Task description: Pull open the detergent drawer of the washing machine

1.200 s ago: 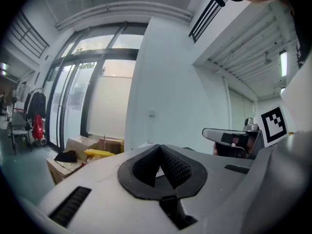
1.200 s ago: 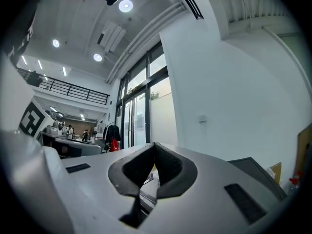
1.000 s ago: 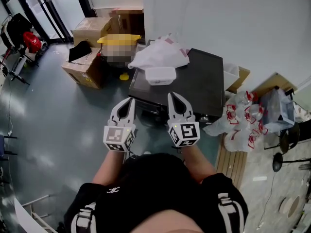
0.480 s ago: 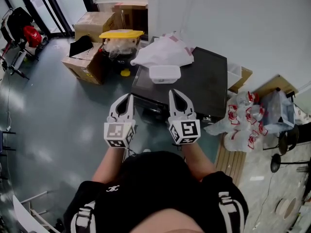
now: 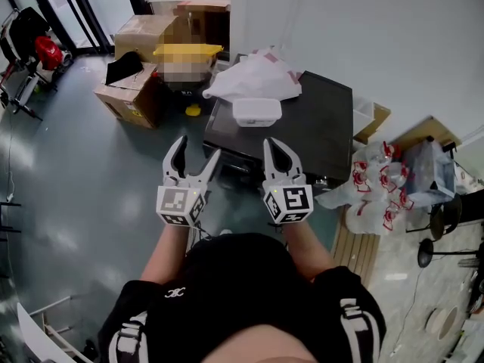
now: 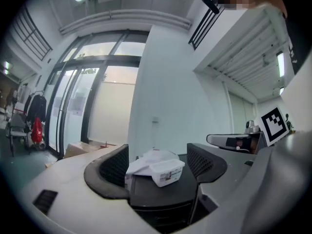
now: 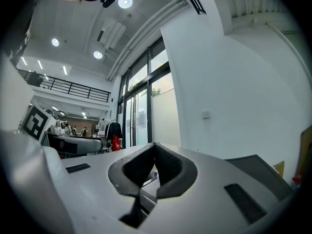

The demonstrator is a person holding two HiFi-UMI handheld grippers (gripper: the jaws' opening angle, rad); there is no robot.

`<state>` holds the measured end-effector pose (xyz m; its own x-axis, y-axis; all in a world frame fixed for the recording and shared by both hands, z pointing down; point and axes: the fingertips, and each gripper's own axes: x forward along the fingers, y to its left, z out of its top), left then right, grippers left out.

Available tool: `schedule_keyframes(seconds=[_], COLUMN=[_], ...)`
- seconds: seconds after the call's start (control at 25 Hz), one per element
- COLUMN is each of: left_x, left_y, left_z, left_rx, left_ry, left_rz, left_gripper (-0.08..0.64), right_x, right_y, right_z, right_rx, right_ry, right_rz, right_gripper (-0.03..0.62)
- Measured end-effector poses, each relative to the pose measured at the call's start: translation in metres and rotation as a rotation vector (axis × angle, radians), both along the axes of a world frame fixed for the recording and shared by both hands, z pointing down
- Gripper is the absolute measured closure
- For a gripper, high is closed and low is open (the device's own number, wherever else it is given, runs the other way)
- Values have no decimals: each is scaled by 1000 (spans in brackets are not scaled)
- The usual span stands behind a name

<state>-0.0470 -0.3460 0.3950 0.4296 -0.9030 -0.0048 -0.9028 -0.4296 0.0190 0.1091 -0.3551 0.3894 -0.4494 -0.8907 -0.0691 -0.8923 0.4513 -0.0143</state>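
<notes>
Left hand-held gripper (image 5: 197, 151): at lower centre-left of the head view, its jaws are opening and stand wide apart. Nothing lies between them, and we see the machine only beyond the gap.
Right hand-held gripper (image 5: 277, 154): just right of the left one, jaws closed tip to tip on nothing.
Washing machine (image 5: 321, 131): a dark box at the centre of the frame, its front turned toward both grippers and near them.
Detergent drawer: on that front, which the head view sees too steeply for us to pick it out.
On the machine's top: a white lidded tub (image 5: 255, 113), with a white plastic bag (image 5: 253, 78) touching it behind.
Around it: cardboard boxes (image 5: 132, 97) at upper left and packed bottles (image 5: 378, 191) at right, above the grey floor (image 5: 76, 172).
</notes>
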Motion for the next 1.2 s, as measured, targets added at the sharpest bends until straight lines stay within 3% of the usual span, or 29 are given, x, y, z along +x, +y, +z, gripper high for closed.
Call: schedule_keyframes(seconds=[0.12,0.2,0.48,0.72,1.04,1.2], left_x=[-4,-7,-13,-19,-23,-27], left_y=[3,5,10,12,12,9], left_z=[5,10,49,89,148,188], left_rx=[-11,-34,-202,-328,-447,-538], left_ry=[-4,42,370,601,819,891], left_rz=[2,23,137,171,201,149], left_gripper=[212,212,213,215,213,213], right_x=[-2,-3,-3,1,10,17], right_y=[4,6,15,24,34,36], right_z=[1,1,9,15,29,33], right_rx=[-8,-12,-28,-49,-84,-96], right_ry=[-12,-21,-9,7,37,56], right_rz=[-6,-8,-8,3,30,47], right_gripper=[591,591,591,591,591,591])
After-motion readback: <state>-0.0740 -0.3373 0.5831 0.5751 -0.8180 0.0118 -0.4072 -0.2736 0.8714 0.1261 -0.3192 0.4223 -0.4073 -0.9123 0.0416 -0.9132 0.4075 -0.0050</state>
